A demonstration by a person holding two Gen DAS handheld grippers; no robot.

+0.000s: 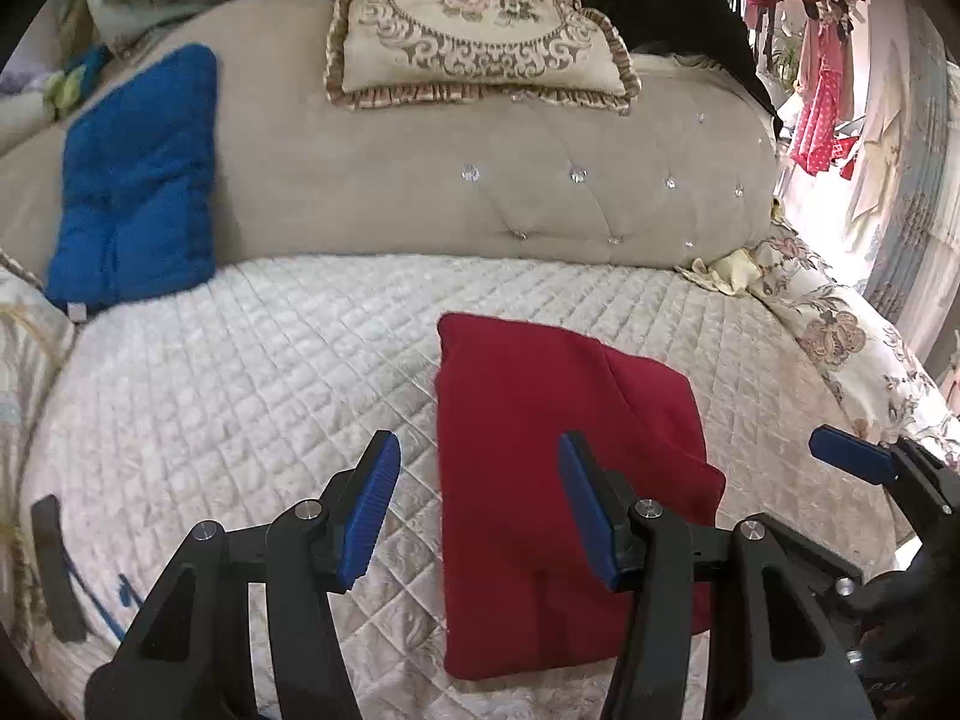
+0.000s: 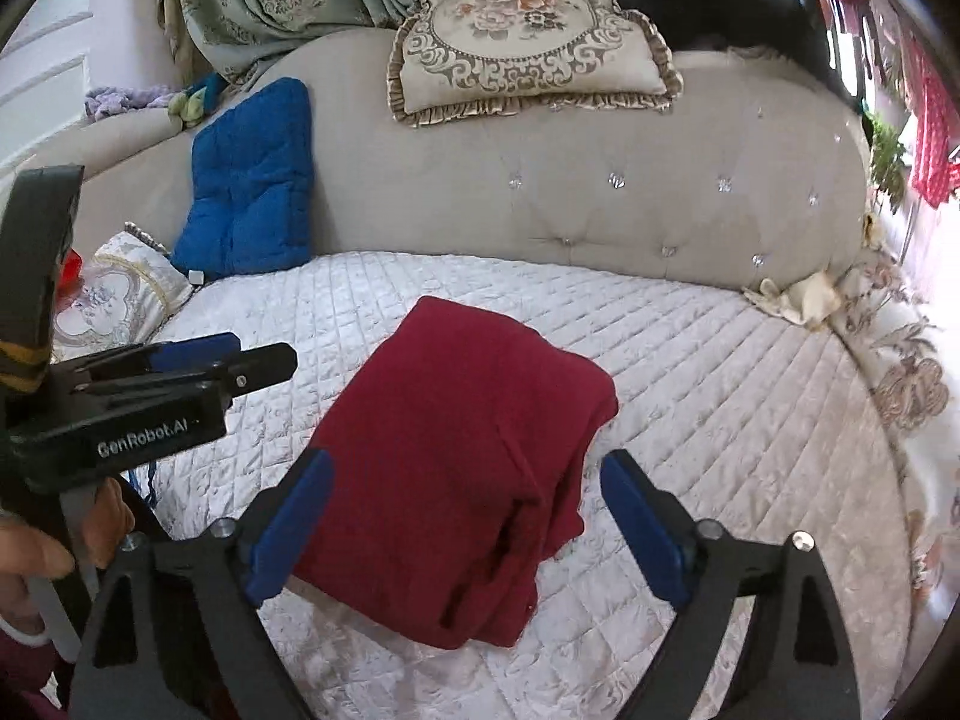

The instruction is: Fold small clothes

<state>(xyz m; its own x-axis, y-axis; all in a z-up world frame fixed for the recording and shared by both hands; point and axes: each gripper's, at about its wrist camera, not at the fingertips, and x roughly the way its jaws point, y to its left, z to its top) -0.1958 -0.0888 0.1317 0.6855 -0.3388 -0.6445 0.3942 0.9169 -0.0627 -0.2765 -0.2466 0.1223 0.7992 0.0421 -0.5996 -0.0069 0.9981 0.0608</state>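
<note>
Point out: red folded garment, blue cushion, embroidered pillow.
red folded garment [image 2: 468, 468]: right wrist view, middle of top layer.
blue cushion [image 1: 138, 180]: left wrist view, centre of its face.
embroidered pillow [image 2: 528, 30]: right wrist view, floral centre.

Dark red garment is lying folded into a thick, roughly rectangular bundle, flat on the white quilted bed cover. Its layers are showing stacked at the near edge, with a diagonal fold line running across the top. Nothing is gripping it.

- Red garment: soft matt knit cloth.
- Bed cover: quilted, satiny sheen.
- Headboard: matt tufted fabric, shiny studs.
- Blue cushion: matt padded cloth.
</note>
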